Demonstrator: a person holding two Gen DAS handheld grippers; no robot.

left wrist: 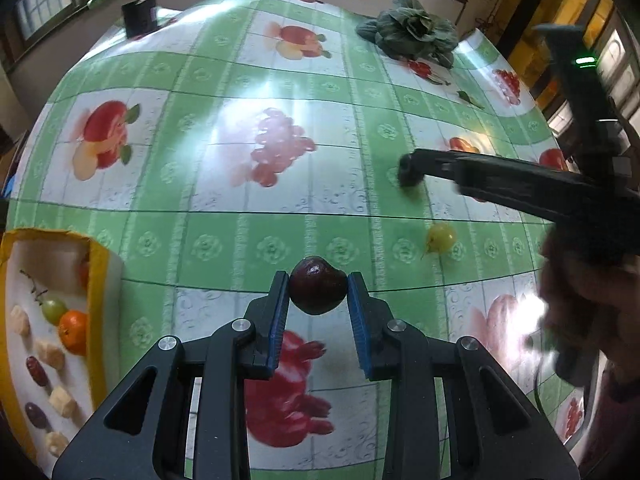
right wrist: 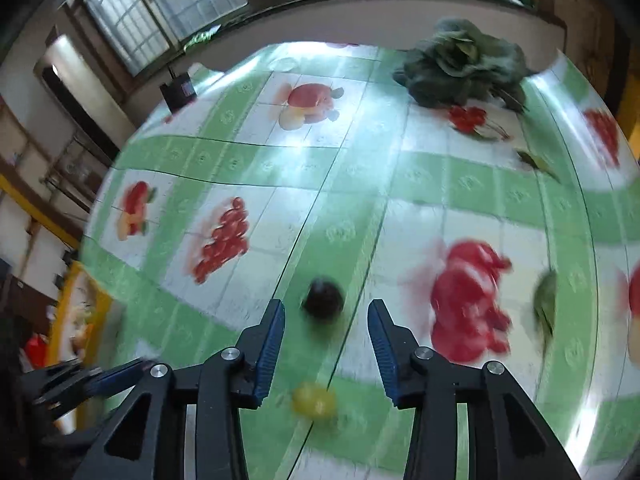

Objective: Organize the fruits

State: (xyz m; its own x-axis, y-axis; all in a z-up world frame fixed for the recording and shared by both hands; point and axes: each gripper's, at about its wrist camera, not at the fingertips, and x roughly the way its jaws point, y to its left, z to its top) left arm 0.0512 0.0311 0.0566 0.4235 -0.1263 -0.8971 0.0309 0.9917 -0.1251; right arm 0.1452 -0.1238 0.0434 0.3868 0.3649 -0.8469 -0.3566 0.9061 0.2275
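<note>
Pinching a dark plum (left wrist: 318, 290), left tongs (left wrist: 318, 294); right tongs (right wrist: 326, 320) spread around another (right wrist: 323, 300).

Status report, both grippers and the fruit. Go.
Left gripper shut on dark plum. Right gripper open over second dark fruit, blurred. Green grape loose on tablecloth. Nothing blocking.

Glossy plastic tablecloth (left wrist: 224, 184), shiny dark plum (left wrist: 318, 290), matt black hand-held gripper (left wrist: 318, 300)
</note>
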